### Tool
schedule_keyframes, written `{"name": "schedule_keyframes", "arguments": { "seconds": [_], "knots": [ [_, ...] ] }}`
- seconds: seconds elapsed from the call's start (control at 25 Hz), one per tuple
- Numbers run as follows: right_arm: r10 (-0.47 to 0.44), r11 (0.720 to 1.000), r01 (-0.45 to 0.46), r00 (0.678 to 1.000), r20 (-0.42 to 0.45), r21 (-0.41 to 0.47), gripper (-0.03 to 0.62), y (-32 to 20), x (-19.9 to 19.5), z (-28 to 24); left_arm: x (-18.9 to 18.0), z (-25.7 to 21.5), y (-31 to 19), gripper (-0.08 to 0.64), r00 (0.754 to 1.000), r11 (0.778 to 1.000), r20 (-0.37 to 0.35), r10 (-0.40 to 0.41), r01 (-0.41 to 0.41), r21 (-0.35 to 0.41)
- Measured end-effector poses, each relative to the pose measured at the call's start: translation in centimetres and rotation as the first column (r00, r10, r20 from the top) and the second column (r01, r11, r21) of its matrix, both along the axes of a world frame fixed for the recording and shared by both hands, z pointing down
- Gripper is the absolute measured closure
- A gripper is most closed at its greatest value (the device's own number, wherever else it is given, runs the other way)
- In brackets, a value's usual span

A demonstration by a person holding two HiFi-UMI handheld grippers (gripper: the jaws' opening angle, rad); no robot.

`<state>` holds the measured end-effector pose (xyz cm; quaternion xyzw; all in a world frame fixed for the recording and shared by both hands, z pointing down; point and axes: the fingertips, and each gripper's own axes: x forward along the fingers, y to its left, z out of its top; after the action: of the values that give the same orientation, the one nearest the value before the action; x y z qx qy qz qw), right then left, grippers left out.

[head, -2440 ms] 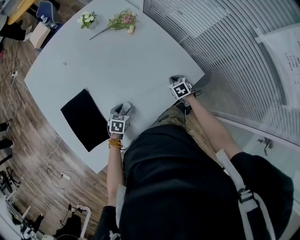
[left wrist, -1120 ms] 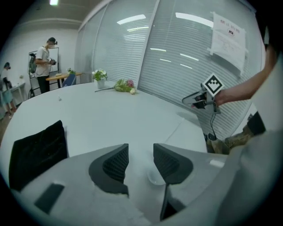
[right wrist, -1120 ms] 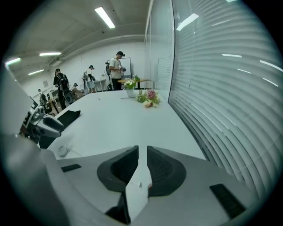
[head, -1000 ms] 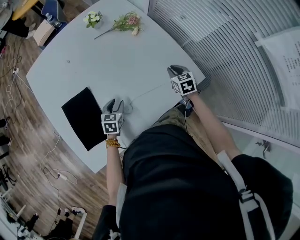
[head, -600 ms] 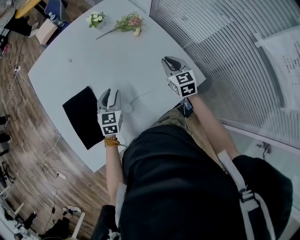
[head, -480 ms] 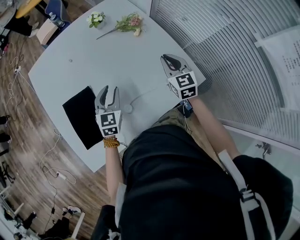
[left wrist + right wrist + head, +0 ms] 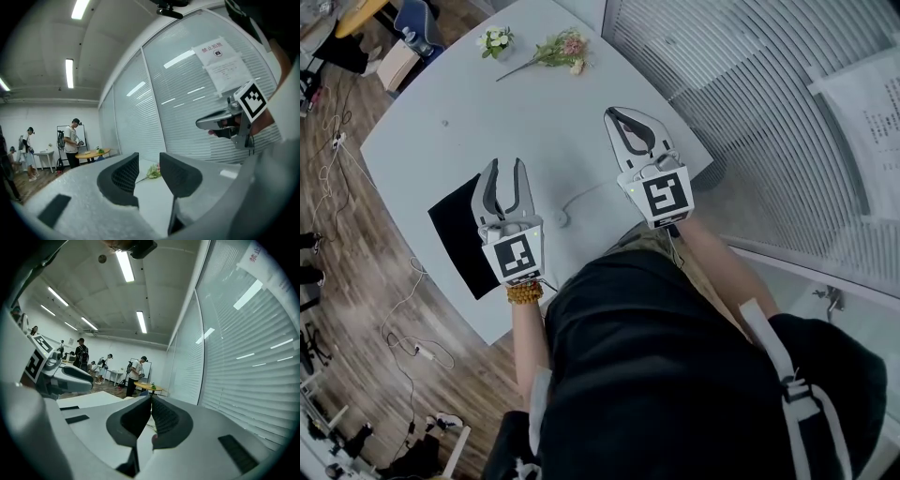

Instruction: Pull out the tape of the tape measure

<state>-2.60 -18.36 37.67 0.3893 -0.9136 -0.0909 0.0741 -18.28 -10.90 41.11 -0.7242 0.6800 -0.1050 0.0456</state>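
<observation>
So we've lifted both grippers up off the table (image 7: 487,112). A second ago they were down low, the left one by the case and the right one out at the tape's end. Now the tape measure (image 7: 561,218) sits alone near our edge of the table, between the two grippers and touching neither. Its tape (image 7: 586,191) trails off to the right in a loose curve.

The left gripper (image 7: 505,171) has its jaws apart and easing inward, with nothing between them. The right gripper (image 7: 625,114) is closing too, pads practically meeting on thin air.

Looks to us like the pull's done and we've let go. The black mat (image 7: 459,239) lies to the left.
</observation>
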Motion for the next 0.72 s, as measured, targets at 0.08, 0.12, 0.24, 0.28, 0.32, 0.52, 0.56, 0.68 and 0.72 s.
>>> {"name": "schedule_keyframes", "arguments": {
  "seconds": [0.08, 0.12, 0.24, 0.28, 0.32, 0.52, 0.56, 0.68, 0.72],
  "knots": [
    [-0.006, 0.999, 0.006, 1.000, -0.010, 0.044, 0.592, 0.6, -0.6, -0.8, 0.0, -0.5, 0.0, 0.433, 1.000, 1.000, 0.023, -0.014, 0.014, 0.026],
    [-0.003, 0.998, 0.003, 1.000, -0.013, 0.062, 0.592, 0.8, -0.9, -1.0, 0.0, -0.5, 0.1, 0.433, 0.999, 0.999, 0.026, -0.024, 0.023, 0.032],
    [0.011, 0.997, -0.012, 1.000, 0.016, 0.075, 0.592, 1.5, -1.8, -1.5, -0.3, -1.0, 0.6, 0.455, 0.997, 0.995, -0.005, -0.075, 0.075, 0.064],
    [0.010, 0.997, -0.012, 1.000, 0.023, 0.073, 0.592, 1.8, -2.1, -1.5, -0.5, -1.2, 0.9, 0.483, 0.995, 0.992, -0.012, -0.100, 0.101, 0.081],
    [0.007, 0.997, -0.009, 1.000, 0.026, 0.071, 0.592, 2.2, -2.4, -1.4, -0.6, -1.4, 1.1, 0.495, 0.992, 0.988, -0.015, -0.123, 0.124, 0.096],
    [-0.024, 0.999, 0.023, 0.999, 0.027, 0.030, 0.592, 4.2, -3.8, -0.1, -0.6, -1.3, 1.5, 0.516, 0.988, 0.982, -0.006, -0.155, 0.155, 0.105],
    [-0.030, 0.999, 0.030, 0.999, 0.027, 0.023, 0.592, 4.5, -4.1, 0.1, -0.7, -1.2, 1.5, 0.524, 0.987, 0.981, -0.008, -0.162, 0.162, 0.106],
    [-0.046, 0.999, 0.046, 0.999, 0.022, 0.003, 0.592, 5.2, -4.5, 0.9, -0.6, -1.0, 1.6, 0.555, 0.985, 0.979, -0.003, -0.173, 0.172, 0.113],
    [-0.048, 0.999, 0.048, 0.999, 0.022, -0.009, 0.592, 5.4, -4.5, 1.3, -0.2, -0.7, 1.7, 0.558, 0.986, 0.980, 0.010, -0.168, 0.166, 0.108]
  ]
}}
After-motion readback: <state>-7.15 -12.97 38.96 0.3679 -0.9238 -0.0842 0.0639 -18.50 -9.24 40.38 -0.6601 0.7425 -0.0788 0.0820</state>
